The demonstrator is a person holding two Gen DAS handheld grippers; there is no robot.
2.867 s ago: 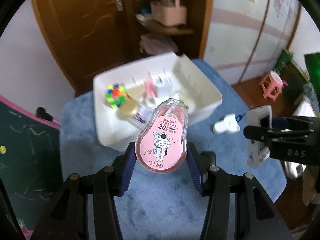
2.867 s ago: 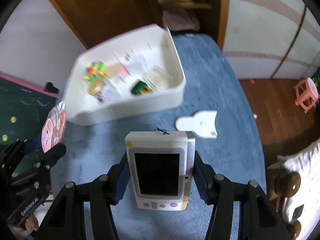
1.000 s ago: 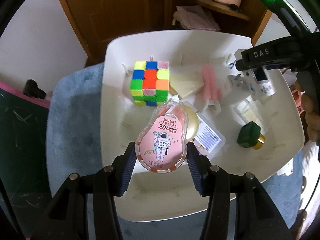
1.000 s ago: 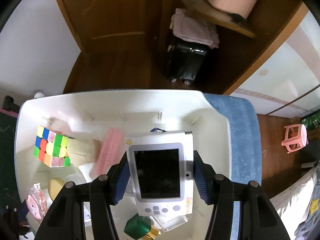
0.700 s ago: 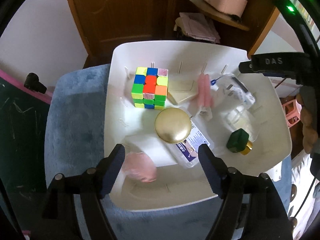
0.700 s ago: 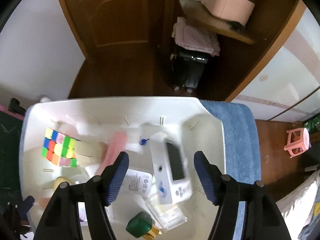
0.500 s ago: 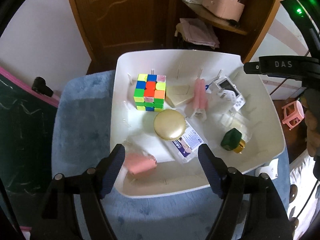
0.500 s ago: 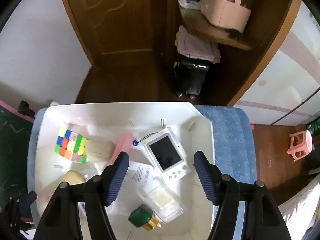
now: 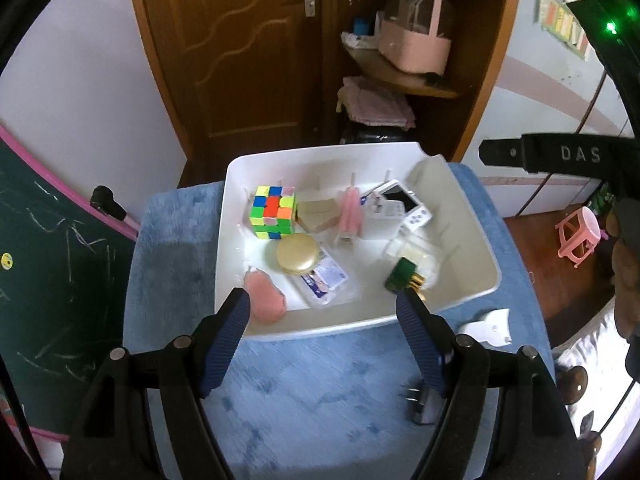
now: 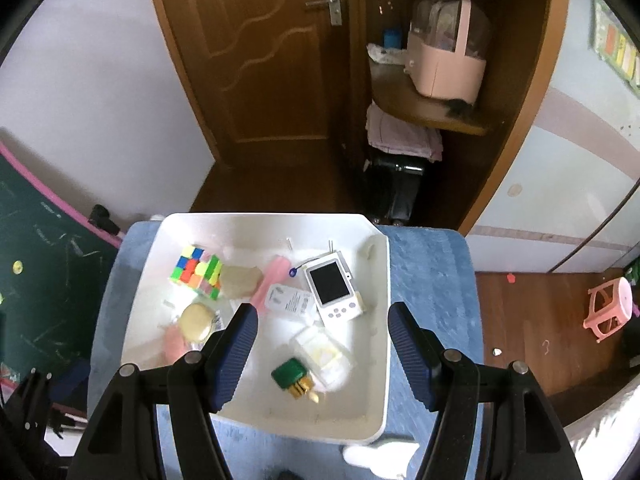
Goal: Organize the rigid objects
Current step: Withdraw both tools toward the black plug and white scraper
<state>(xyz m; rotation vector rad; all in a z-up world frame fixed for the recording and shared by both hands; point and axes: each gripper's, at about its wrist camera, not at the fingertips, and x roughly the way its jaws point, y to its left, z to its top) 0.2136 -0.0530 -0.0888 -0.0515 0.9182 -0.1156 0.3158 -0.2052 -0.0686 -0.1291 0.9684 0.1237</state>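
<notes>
A white bin (image 9: pixel 472 216) (image 10: pixel 384 360) stands on a blue padded surface (image 9: pixel 304 396). In it lie a pink correction tape (image 9: pixel 265 297) at the front left and a small white handheld device with a dark screen (image 9: pixel 404 203) (image 10: pixel 333 291) at the back right. My left gripper (image 9: pixel 323 328) is open and empty, held above the bin's front edge. My right gripper (image 10: pixel 323 340) is open and empty, above the bin's middle.
Also in the bin are a colour cube (image 9: pixel 273 211), a round gold case (image 9: pixel 297 254), a pink comb (image 9: pixel 350 214), a green bottle (image 9: pixel 402 276) and clear packets. A white cat-shaped piece (image 9: pixel 486 328) and a plug (image 9: pixel 420 402) lie outside it. A wooden door (image 9: pixel 240 48) and shelves stand behind.
Both grippers carried their objects over the bin, opened and dropped them in: the pink tape at front left, the white device at back right. Both have since drawn back and up.
</notes>
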